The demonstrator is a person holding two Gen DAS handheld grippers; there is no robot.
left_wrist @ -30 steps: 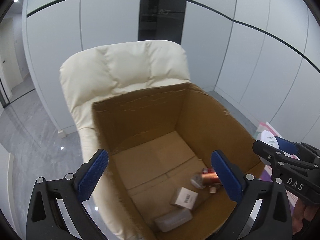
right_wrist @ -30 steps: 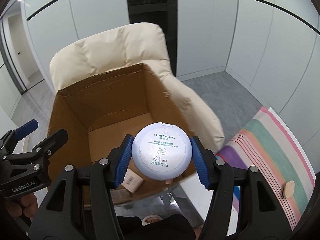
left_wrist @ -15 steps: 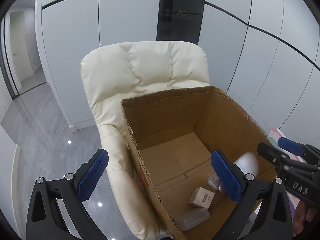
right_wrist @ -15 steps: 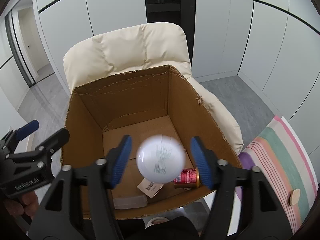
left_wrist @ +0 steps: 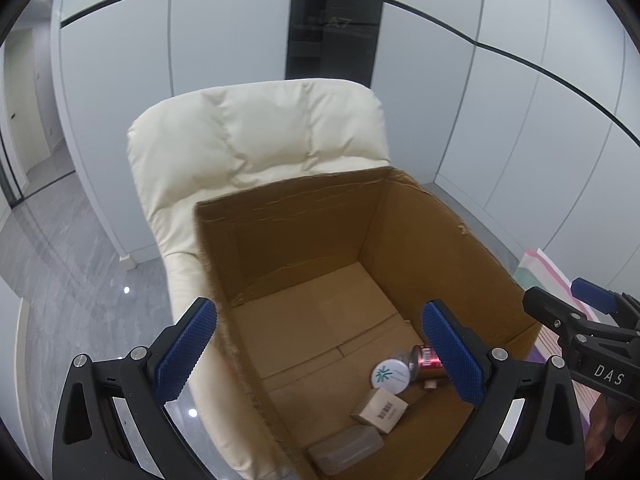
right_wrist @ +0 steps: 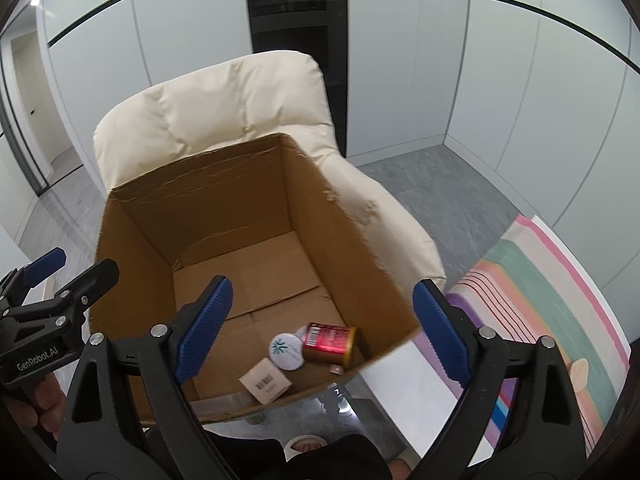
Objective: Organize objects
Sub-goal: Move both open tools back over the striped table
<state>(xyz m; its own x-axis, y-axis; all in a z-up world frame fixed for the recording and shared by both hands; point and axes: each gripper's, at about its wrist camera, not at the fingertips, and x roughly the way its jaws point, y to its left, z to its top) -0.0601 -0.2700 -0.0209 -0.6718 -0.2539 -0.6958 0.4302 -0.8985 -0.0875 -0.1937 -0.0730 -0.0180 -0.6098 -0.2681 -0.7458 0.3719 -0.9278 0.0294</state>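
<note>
The left gripper [left_wrist: 320, 354] is held wide apart w/ nothing between its blue pads, above the near-left rim of the box [left_wrist: 460, 240]; in the right wrist view its black frame is seen at 9 o'clock [right_wrist: 60, 280]. The box is set on a cream chair [left_wrist: 256, 136], the backrest rising behind it at 12 o'clock. On the box floor, near corner, a clear case [left_wrist: 346, 450] is seen at 6 o'clock in the left wrist view, w/ a small carton [left_wrist: 380, 410] just above it. A round white compact [left_wrist: 391, 376] lies just beside the carton, logo side up, touching or nearly touching a red can [left_wrist: 428, 362] lying on its side at 3 o'clock of it. The right gripper [right_wrist: 322, 330] is spread wide too, empty, over the box's near edge. A striped mat [right_wrist: 552, 308] is seen at 4 o'clock, w/ a small tan oval piece [right_wrist: 579, 370] lying on it.
</note>
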